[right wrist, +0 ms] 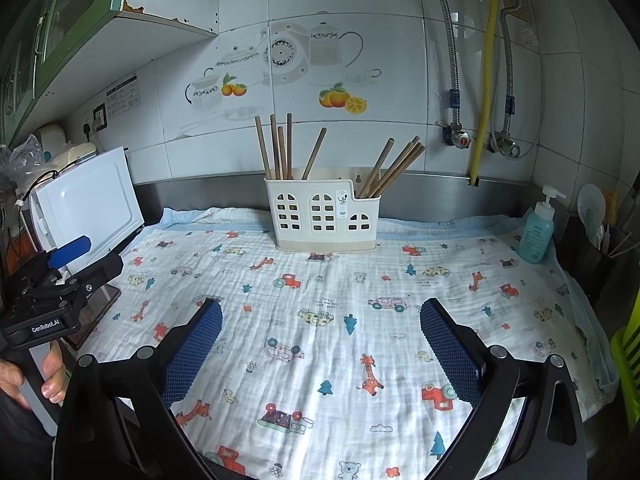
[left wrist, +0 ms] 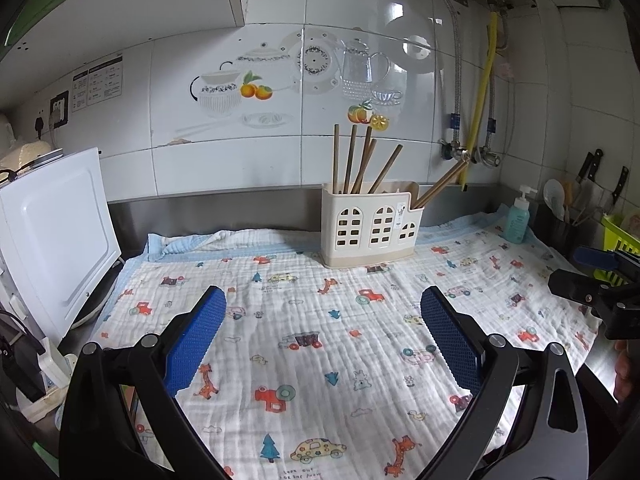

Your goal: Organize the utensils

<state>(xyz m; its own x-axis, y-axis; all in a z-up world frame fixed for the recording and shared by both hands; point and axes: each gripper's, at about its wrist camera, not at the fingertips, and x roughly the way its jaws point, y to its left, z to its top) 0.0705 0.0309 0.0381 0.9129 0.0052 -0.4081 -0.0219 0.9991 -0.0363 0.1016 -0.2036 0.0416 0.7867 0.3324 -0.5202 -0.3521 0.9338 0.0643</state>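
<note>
A white plastic utensil holder (left wrist: 370, 224) stands at the back of a printed cloth (left wrist: 312, 320); it also shows in the right wrist view (right wrist: 322, 218). Several brown chopsticks (left wrist: 352, 160) stand in its left compartment, and several more (right wrist: 394, 170) lean in its low right compartment. My left gripper (left wrist: 322, 308) is open and empty, held above the cloth well in front of the holder. My right gripper (right wrist: 320, 320) is open and empty too, also over the cloth. Each gripper shows at the edge of the other's view: the right one (left wrist: 600, 276) and the left one (right wrist: 76, 264).
A white microwave (left wrist: 52, 236) stands at the left edge. A teal soap pump bottle (right wrist: 538, 232) sits at the back right, with a dark utensil pot (left wrist: 560, 220), knives and a green basket (left wrist: 620, 240) beyond. Pipes and a yellow hose (right wrist: 486, 76) run down the tiled wall.
</note>
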